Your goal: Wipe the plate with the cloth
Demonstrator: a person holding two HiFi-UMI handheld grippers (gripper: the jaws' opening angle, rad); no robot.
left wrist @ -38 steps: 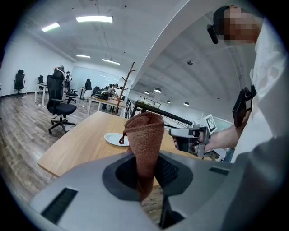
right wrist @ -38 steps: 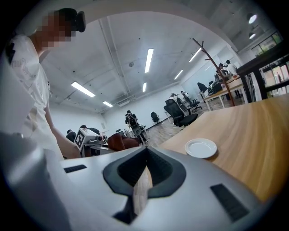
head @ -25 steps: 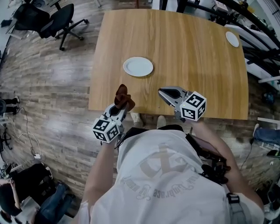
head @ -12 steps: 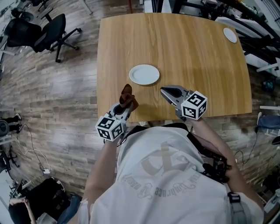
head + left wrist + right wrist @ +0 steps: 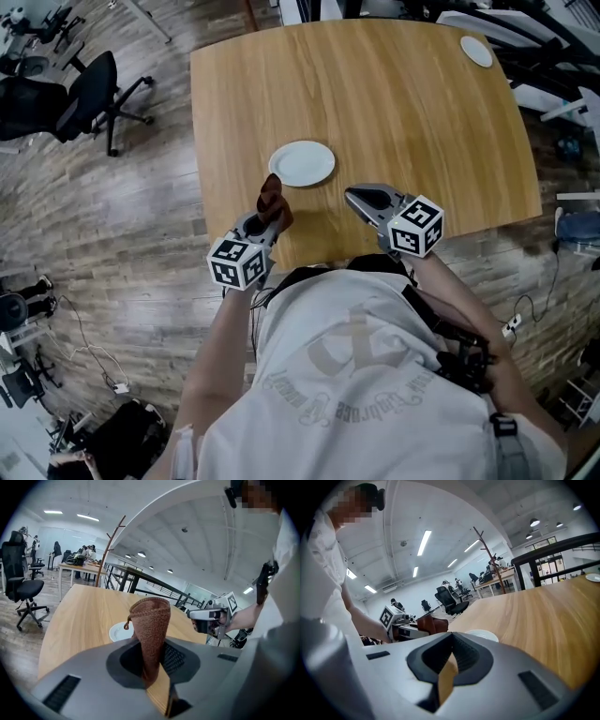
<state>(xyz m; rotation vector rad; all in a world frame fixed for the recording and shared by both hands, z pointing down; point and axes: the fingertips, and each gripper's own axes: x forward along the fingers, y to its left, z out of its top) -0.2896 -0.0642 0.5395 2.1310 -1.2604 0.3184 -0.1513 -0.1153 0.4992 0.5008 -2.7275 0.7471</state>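
A white plate (image 5: 302,163) lies on the wooden table (image 5: 403,112), toward its near left. My left gripper (image 5: 265,221) is shut on a brown knitted cloth (image 5: 273,200), which stands up from the jaws just short of the plate's near edge. In the left gripper view the cloth (image 5: 151,620) rises from my left gripper (image 5: 152,670), with the plate (image 5: 119,631) behind it. My right gripper (image 5: 351,196) hangs over the table's near edge, right of the plate, jaws together and holding nothing. The right gripper view shows the plate (image 5: 481,635) ahead of my right gripper (image 5: 449,663).
A second small white plate (image 5: 476,51) sits at the table's far right corner. A black office chair (image 5: 80,94) stands on the wood floor to the left. Desks and metal frames crowd the far and right sides.
Both grippers have come closer to the plate as the person stepped toward the table. The cloth now sits nearer the plate's near edge. Neither jaw state changed.
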